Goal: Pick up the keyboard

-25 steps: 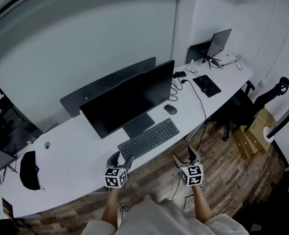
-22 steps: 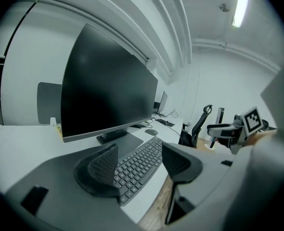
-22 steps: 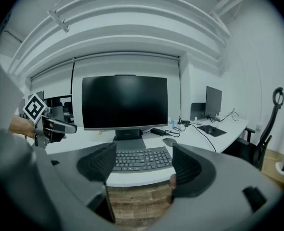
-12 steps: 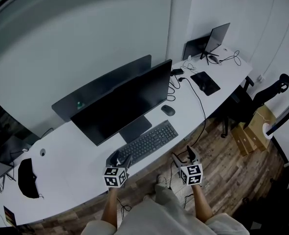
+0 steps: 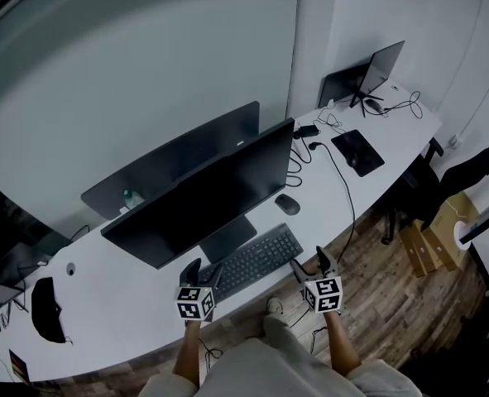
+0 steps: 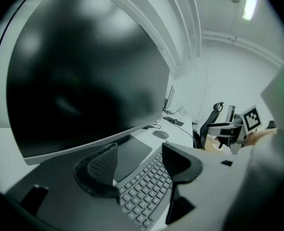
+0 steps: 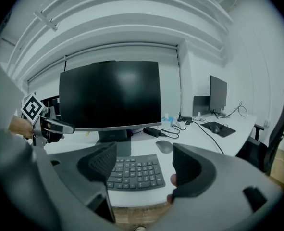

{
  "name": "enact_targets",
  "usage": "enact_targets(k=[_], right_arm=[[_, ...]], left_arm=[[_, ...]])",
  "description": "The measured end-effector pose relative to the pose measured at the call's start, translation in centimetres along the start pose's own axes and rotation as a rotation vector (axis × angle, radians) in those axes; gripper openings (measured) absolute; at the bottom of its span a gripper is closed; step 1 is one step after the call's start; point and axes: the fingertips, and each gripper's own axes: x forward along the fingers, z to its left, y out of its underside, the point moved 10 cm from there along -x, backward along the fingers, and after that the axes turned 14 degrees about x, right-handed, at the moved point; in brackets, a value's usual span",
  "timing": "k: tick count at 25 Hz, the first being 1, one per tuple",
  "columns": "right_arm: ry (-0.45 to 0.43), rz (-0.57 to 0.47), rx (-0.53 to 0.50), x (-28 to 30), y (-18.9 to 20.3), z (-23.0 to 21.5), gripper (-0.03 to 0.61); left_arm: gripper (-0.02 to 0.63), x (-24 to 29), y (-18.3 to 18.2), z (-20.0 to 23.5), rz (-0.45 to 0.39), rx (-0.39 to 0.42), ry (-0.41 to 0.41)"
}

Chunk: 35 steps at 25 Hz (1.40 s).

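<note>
At the desk's (image 5: 120, 300) front edge, just ahead of the monitor (image 5: 198, 197) stand, the keyboard (image 5: 248, 260) lies flat and untouched. In the head view its long axis runs from 8 o'clock to 2 o'clock. A computer mouse (image 5: 287, 204) sits at its 1 o'clock, apart.

The left gripper (image 5: 203, 270) hangs over the keyboard's 8 o'clock end. Its jaws are spread wide with nothing clamped, and only keys are seen through the gap in the left gripper view (image 6: 139, 160). The right gripper (image 5: 313, 263) sits at 4 o'clock of the other end, off the desk edge. It is equally wide and empty, and the numpad shows beyond it in the right gripper view (image 7: 144, 165).

Step judged: approach, no grasp yet.

- **Right gripper:** should be brought in toward 10 o'clock until the numpad end is straddled.
- **Left gripper:** should be lowered over its own end.
- **Pads:** best set on the front and back edges, not on the keys.
- **Stand base:** lies close behind at 12 o'clock, so the far jaw should be kept off it.
- **Closing and lift:** both grippers are best closed together, then the keyboard lifted level to avoid twist.
- **Cord:** none can be made out, so a slow first lift is advised.
</note>
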Motion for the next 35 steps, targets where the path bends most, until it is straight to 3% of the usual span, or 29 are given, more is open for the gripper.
enact_targets(k=[12, 18, 30, 35], right_arm=[[-0.054, 0.026, 0.007, 7.4, -5.0, -7.4, 0.35], [-0.104, 0.064, -0.009, 11.2, -5.7, -9.8, 0.35], [-0.32, 0.183, -0.105, 16.9, -5.2, -3.8, 0.35], [-0.371, 0.211, -0.146, 18.3, -4.7, -0.8, 0.35]], left_arm=[[0.268, 8.0, -3.7, -0.6, 0.067, -0.014, -0.045], [0.268, 9.9, -4.1, -0.8, 0.083, -0.046, -0.097], [0.27, 4.2, -0.4, 2.0, 0.132, -0.183, -0.303], [0.272, 1.3, 1.9, 3.2, 0.136, -0.256, -0.357]])
